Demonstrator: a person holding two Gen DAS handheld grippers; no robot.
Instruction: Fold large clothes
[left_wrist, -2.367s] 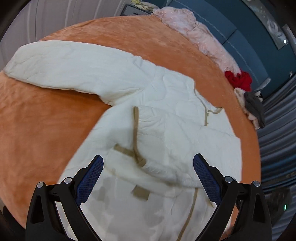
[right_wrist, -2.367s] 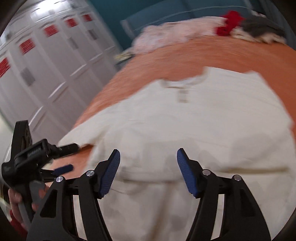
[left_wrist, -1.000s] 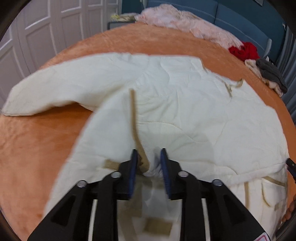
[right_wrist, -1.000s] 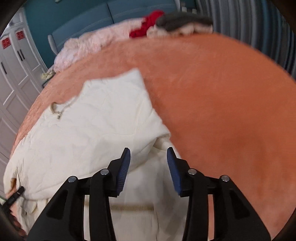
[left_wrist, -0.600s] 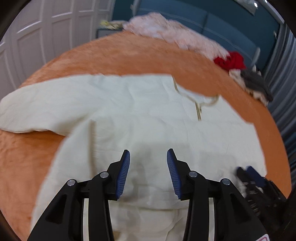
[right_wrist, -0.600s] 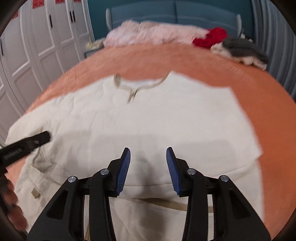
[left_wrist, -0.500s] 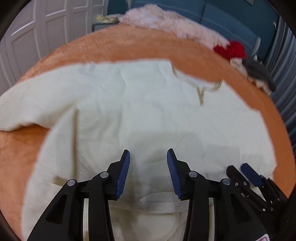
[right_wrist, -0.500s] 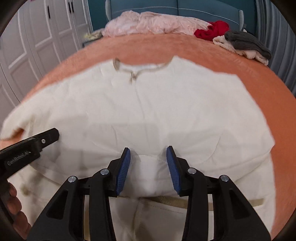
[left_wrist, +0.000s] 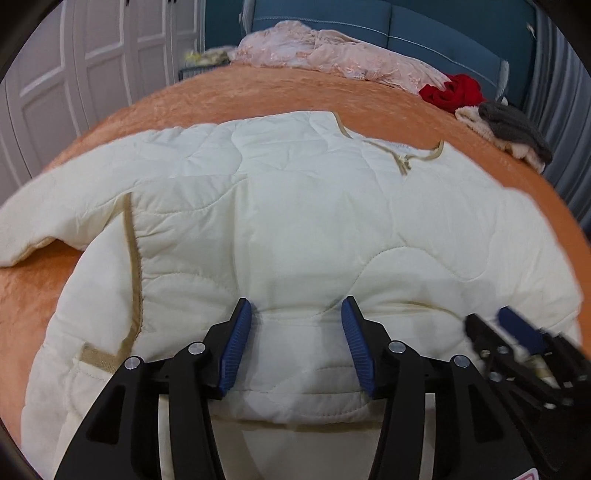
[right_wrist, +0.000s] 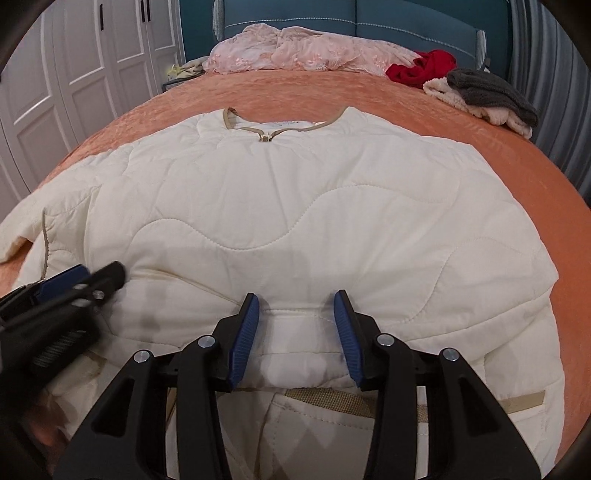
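Observation:
A cream quilted jacket (left_wrist: 314, 206) with tan trim lies on the orange bedspread (left_wrist: 258, 92), collar (right_wrist: 266, 129) at the far side. Its lower part is folded up over the body, and the fold edge lies near me. My left gripper (left_wrist: 296, 314) hovers over that edge with its jaws opening; fabric lies between the pads without being pressed. My right gripper (right_wrist: 295, 306) is shut on a bulge of the folded edge. Each gripper shows in the other's view: the right gripper (left_wrist: 509, 325) at lower right, the left gripper (right_wrist: 92, 277) at lower left.
Along the far end of the bed lie a pink garment (right_wrist: 295, 48), a red garment (right_wrist: 424, 68) and a grey and cream pile (right_wrist: 487, 96). White wardrobe doors (left_wrist: 92, 74) stand at the left. One sleeve (left_wrist: 44, 221) stretches out to the left.
The left gripper released the tan-trimmed fabric it pinched and its jaws widened. The right gripper swung from the jacket's right edge to the near fold. The jacket's lower part now lies folded over its body.

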